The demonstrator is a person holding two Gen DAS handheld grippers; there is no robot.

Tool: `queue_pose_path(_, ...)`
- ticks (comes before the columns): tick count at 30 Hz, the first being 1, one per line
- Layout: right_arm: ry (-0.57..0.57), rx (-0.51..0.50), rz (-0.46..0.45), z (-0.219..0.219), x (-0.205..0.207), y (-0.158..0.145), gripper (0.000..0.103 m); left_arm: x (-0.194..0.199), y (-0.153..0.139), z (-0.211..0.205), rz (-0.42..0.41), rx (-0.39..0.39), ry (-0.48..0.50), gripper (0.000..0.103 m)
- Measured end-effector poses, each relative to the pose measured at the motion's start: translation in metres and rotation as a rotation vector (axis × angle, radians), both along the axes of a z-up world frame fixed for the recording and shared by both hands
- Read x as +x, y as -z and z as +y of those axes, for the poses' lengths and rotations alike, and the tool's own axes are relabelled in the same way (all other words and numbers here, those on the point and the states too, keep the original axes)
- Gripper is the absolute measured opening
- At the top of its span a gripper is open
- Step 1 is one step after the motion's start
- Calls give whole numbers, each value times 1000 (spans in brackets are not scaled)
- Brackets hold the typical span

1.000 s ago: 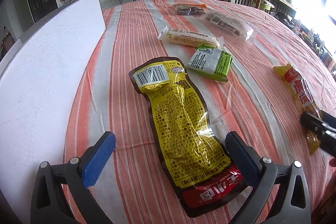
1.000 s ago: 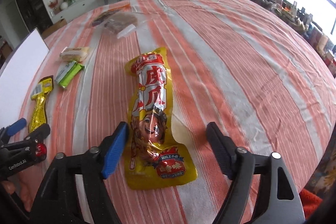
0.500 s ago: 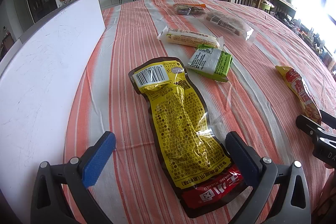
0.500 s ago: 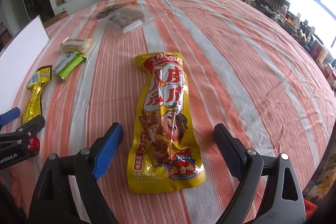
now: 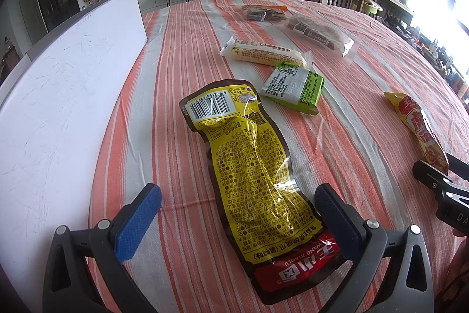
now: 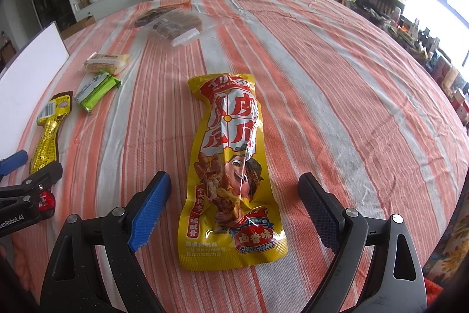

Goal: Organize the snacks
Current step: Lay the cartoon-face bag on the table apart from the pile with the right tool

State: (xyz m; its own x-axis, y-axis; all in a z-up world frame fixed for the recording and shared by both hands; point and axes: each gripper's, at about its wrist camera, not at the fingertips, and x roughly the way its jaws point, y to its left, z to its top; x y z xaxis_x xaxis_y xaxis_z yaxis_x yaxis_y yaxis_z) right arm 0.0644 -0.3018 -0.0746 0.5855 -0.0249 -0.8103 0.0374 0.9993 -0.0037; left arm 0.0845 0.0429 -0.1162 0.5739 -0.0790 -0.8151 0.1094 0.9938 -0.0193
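1. Nearest, the right gripper (image 6: 234, 207) stands wide, its jaws having just been opening; the yellow cartoon pouch (image 6: 231, 169) lies flat between them on the striped tablecloth (image 6: 337, 96), touched by neither pad.
2. The left gripper (image 5: 237, 216) is likewise spread wide, straddling the near red end of the barcode pouch (image 5: 249, 166) without pressing on it; the right-hand pad sits just beside the pouch's edge.
3. The step in hand looks like a pick or a release of these two pouches. To grip well, I would lower each gripper squarely over the pouch's near end and close across its width, since the film looks slick and thin.
4. Long axes: the yellow cartoon pouch runs straight away from its gripper, printed top at the far end. The barcode pouch runs away and leftward, barcode end farthest.
5. Beyond the barcode pouch, to its right, lies a green packet (image 5: 296, 88), then a pale bar (image 5: 263, 55), then two clear bags (image 5: 319, 33).
6. Left of the barcode pouch stands a white board (image 5: 67, 84).
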Motion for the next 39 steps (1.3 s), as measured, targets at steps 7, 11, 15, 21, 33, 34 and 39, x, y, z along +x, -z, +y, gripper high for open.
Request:
queue_pose_path(7,0,0,0,0,0,0,91,0,0,0,0,0,0,103)
queue_pose_path(11,0,0,0,0,0,0,91,0,0,0,0,0,0,103)
queue_pose_path(15,1,0,-1,0,-1,0,91,0,0,0,-1,0,0,103)
queue_pose_path(21,1,0,-1,0,-1,0,91,0,0,0,-1,0,0,103)
queue_pose_path(33,1,2,0,0,-1,0,91,2,0,-2,13,11,6,103)
queue_pose_path(34,3,3,7,0,0,0,91,4,-1,-3,39,13,14,103)
queue_pose_path(39,-40,-1,122,11,24,-6,84,11,-6,-6,129,15,41,87)
